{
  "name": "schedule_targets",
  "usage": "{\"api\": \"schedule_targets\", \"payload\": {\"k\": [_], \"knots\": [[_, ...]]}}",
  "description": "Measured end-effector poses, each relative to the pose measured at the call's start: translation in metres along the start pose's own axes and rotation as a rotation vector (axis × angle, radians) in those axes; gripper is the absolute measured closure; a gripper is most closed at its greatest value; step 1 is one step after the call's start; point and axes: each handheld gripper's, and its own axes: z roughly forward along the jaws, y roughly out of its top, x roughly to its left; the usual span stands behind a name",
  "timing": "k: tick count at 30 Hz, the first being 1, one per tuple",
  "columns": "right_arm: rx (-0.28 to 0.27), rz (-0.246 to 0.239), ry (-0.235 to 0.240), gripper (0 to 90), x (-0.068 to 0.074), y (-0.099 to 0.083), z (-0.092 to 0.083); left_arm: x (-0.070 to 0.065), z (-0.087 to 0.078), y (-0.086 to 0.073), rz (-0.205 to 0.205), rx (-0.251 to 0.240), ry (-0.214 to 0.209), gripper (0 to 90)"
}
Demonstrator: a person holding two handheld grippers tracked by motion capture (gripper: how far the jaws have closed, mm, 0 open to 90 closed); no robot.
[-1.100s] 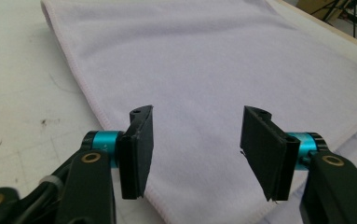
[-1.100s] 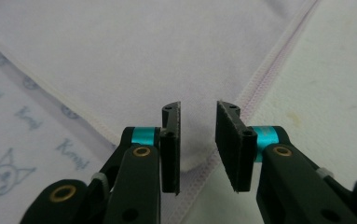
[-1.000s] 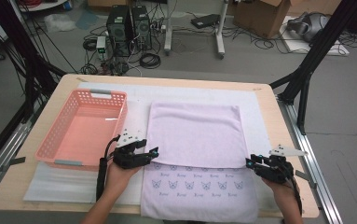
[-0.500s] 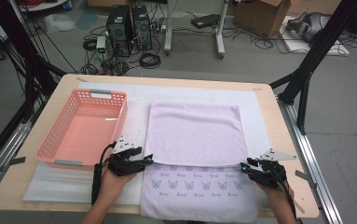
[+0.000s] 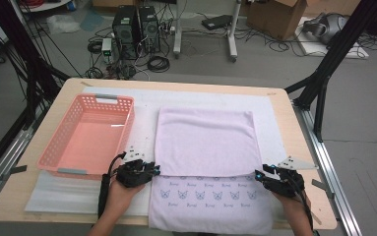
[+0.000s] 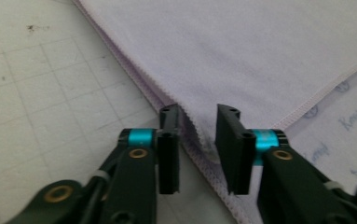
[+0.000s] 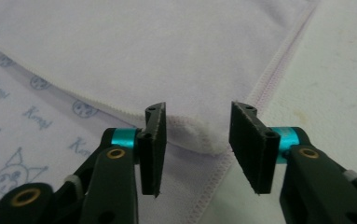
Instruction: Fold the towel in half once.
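Lilac towel (image 5: pixel 204 142) spread flat on the white mat (image 5: pixel 274 123), just beside the pink basket (image 5: pixel 90 135) on its right. Far edge already folded toward the near side, plain back face up, hem stopping short of the near edge; printed strip (image 5: pixel 205 194) exposed between hem and table edge. Judged: first fold laid, none further begun. Left gripper (image 6: pixel 197 140) set at the folded flap's corner nearest the basket, jaws narrowly apart, straddling the stitched side edge, not closed on cloth. Right gripper (image 7: pixel 197 137) set at the flap's corner farthest from the basket, jaws moderately open, with the rounded fold corner between them, nothing clamped. Same positions confirmed from above: left gripper (image 5: pixel 151 169), right gripper (image 5: pixel 260 173). Remaining, by estimate: further folding and probable transfer into the basket, which holds nothing. Towel not lifted anywhere; no wrinkles of note.
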Motion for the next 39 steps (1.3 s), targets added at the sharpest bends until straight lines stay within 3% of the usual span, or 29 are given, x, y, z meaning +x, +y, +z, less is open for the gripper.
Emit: {"api": "schedule_targets", "payload": {"k": [2, 5, 7, 21, 39], "knots": [[0.014, -0.018, 0.006, 63.4, 0.002, 0.000, 0.002, 0.000, -0.002, 0.000, 0.006, -0.009, -0.001, 82.2], [0.039, -0.045, 0.015, 80.3, 0.004, 0.000, 0.007, 0.000, -0.003, 0.000, 0.012, -0.024, -0.009, 84.7], [0.044, -0.081, 0.002, 84.3, 0.005, -0.001, 0.008, 0.000, -0.005, 0.001, 0.014, -0.035, -0.018, 85.6], [-0.001, -0.061, 0.007, 84.9, 0.006, -0.002, -0.010, -0.006, -0.021, -0.002, 0.000, -0.112, -0.034, 86.7], [-0.018, -0.078, 0.035, 85.2, 0.029, -0.026, -0.051, -0.043, -0.058, -0.035, -0.027, -0.157, -0.035, 86.9]]}}
